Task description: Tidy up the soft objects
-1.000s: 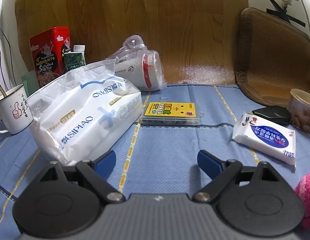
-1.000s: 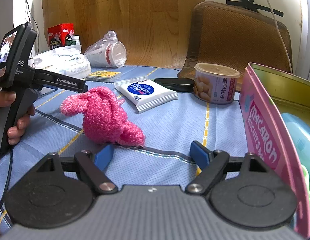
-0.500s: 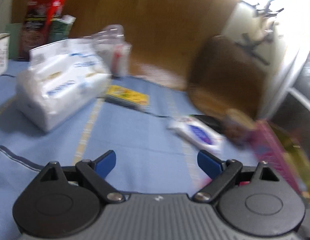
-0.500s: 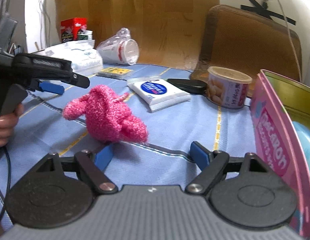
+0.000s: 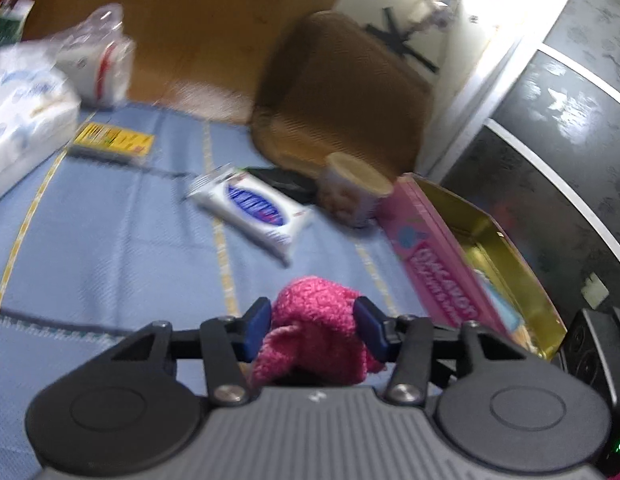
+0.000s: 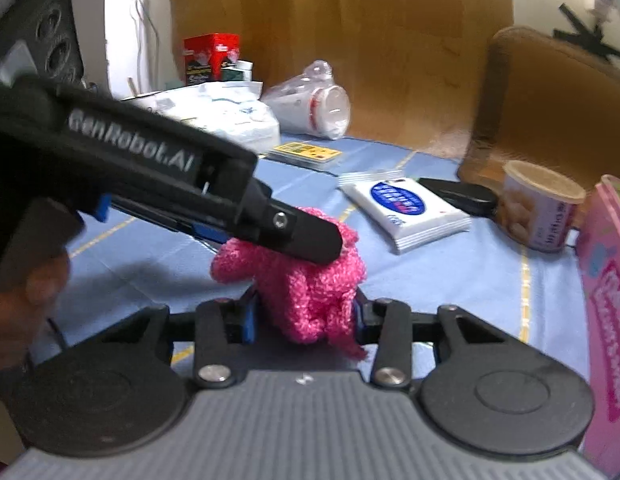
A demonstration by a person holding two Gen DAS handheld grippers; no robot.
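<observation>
**Both my grippers close on the pink knit**

My left gripper [image 5: 315, 330] has its jaws just drawn in, and the blue pads sit against either side of the pink knit [image 5: 316, 328], which bulges up between them. My right gripper [image 6: 304, 314] has also just been closing; its pads press the lower part of the same knit [image 6: 310, 288] from both sides. So each tool has hold of one soft bundle, with neither pair of jaws fully together because the knit fills the gap.

From the right wrist view, the left gripper's black body crosses in from the left and its tip lies on top of the knit. My hand [image 6: 26, 300] shows on its handle at the left edge.

The knit is on the blue cloth [image 6: 450, 280], near me, left of the pink tin [image 5: 442, 280], whose gold inside is open at the right. Beyond the knit lies a white tissue pack [image 6: 406, 208], with a can [image 6: 542, 208] to its right, just beside the tin's far end. Further off are a yellow card box [image 6: 306, 154], a bagged cup [image 6: 322, 108] on its side and a big white pack [image 6: 226, 116] at far left. The left wrist view is blurred.
</observation>
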